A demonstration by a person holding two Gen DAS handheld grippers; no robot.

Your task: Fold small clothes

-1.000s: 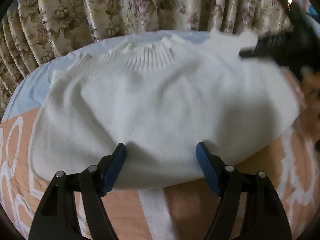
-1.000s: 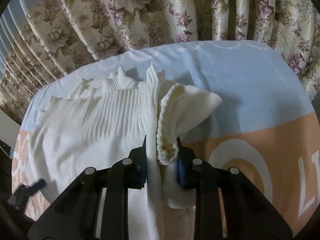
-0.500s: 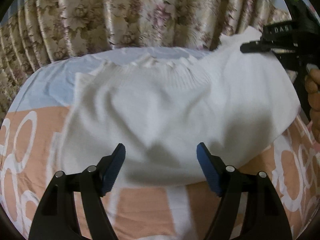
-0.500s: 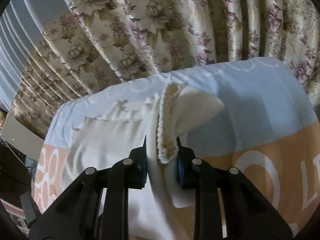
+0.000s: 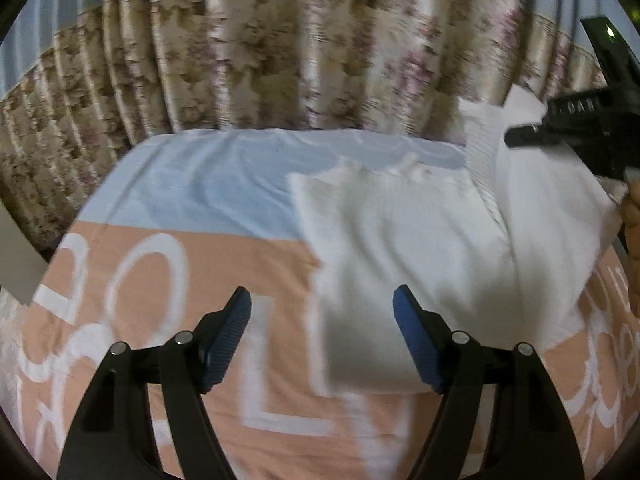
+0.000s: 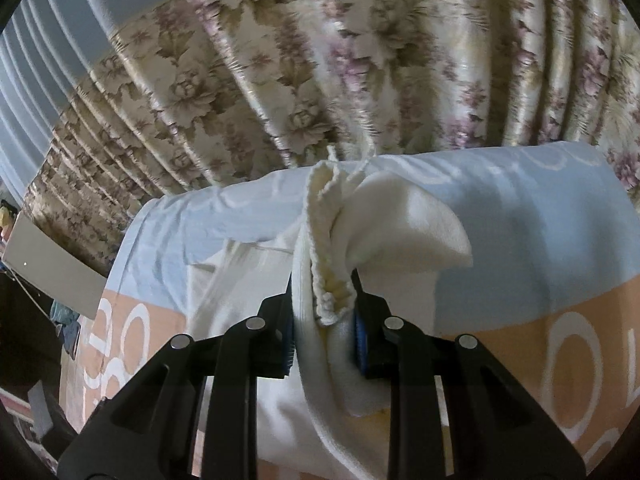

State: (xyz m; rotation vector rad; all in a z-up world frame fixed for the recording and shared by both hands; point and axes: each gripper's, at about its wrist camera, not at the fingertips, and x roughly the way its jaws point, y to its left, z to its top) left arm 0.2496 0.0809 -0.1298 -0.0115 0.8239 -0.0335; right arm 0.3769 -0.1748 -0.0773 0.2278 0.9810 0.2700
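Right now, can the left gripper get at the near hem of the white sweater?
Probably yes. The left gripper is open and empty, and the sweater's near hem lies just ahead, partly between its fingers, with nothing covering it. The right gripper grips the far side only.

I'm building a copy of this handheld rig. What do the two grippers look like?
The left gripper and the right gripper look alike: black angular plastic linkages with silver round pivot pins and two fingers faced with ribbed blue pads. Seen from the left wrist view, the right gripper's black body carries small white lettering, too blurred to read.
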